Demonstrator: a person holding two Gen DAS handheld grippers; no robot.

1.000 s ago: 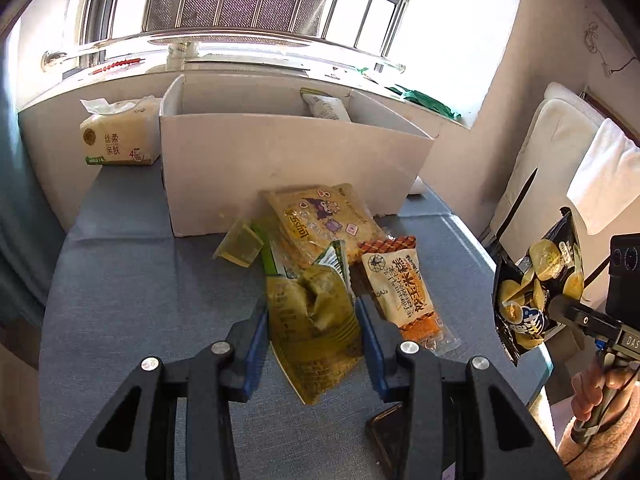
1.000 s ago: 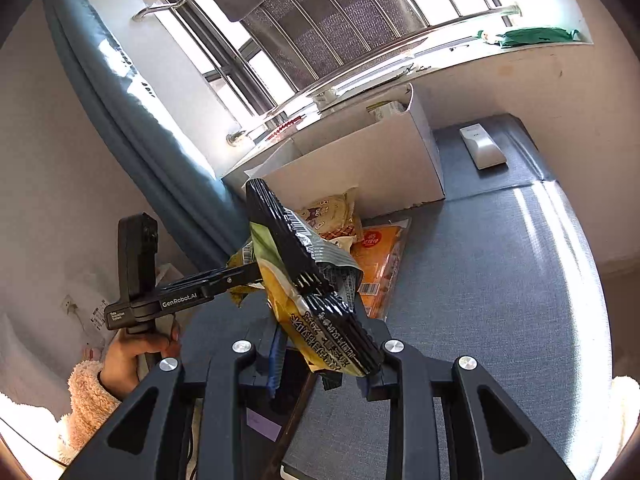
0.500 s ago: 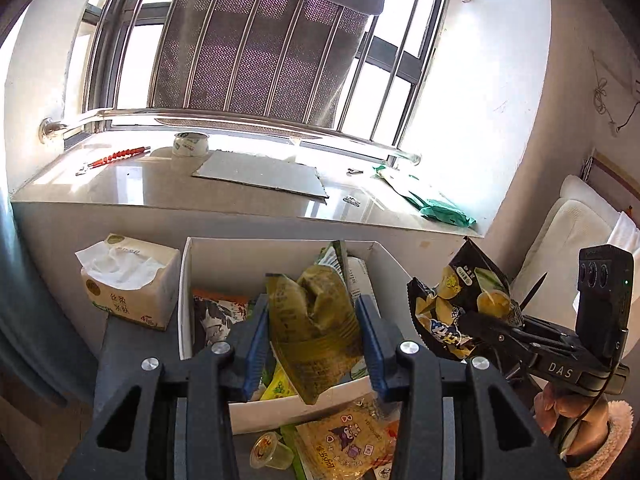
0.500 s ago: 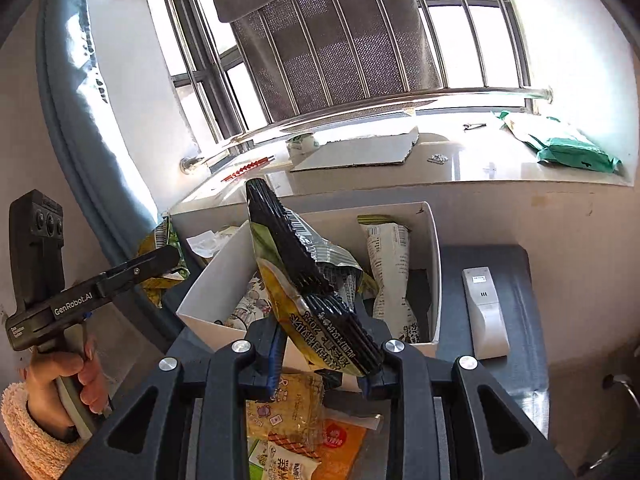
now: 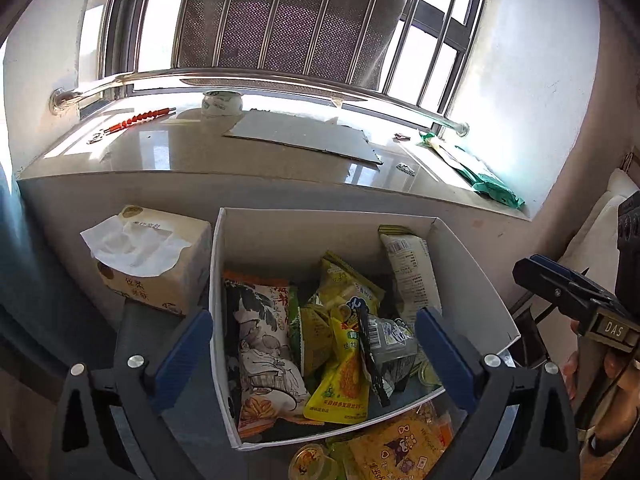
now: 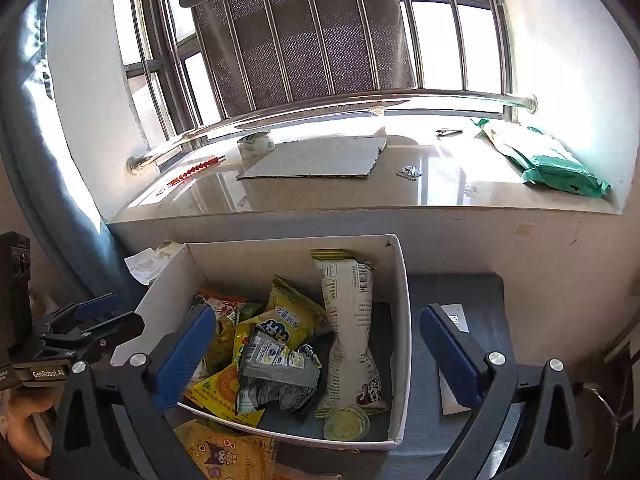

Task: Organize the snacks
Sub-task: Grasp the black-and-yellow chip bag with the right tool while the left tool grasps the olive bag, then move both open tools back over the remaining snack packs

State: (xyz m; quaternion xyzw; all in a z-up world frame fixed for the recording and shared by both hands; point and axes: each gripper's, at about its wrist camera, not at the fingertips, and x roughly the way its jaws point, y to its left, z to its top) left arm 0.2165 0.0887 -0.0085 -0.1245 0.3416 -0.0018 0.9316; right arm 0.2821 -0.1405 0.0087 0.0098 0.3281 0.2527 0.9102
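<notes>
Overhead, the window sill [image 5: 248, 156] spans both views beyond the desk's far edge, carrying a flat sheet of cardboard [image 5: 304, 136], a green plastic packet [image 6: 548, 160] at its right end and a roll of tape [image 5: 221, 103] near the rail. Below it the blue-grey desk [image 6: 452, 288] holds a white open-topped box [image 5: 320, 228] pushed against the far edge, with a tissue pack [image 5: 156, 256] just beside the box's left wall.

Inside the box lie the snacks: a tall white wrapped bar [image 6: 352, 320] leaning in the right rear corner, a large illustrated bag [image 5: 264, 344] along the left wall, a yellow pouch [image 5: 344, 376] in the middle, a crumpled silver-and-black chip bag [image 6: 276, 372] resting on top of the pile, and a small round jelly cup [image 6: 346, 422] on the box floor at the front. Outside the box's near wall, a yellow cartoon-printed packet [image 5: 396, 448] and another jelly cup [image 5: 308, 458] lie on the desk.

Both tools hang above the box. The left gripper [image 5: 316, 352] has its jaws spread wide, gripping nothing, and the right gripper [image 6: 316, 352] likewise shows jaws far apart and empty. A white remote [image 6: 454, 320] lies on the desk right of the box, partly behind the right finger.
</notes>
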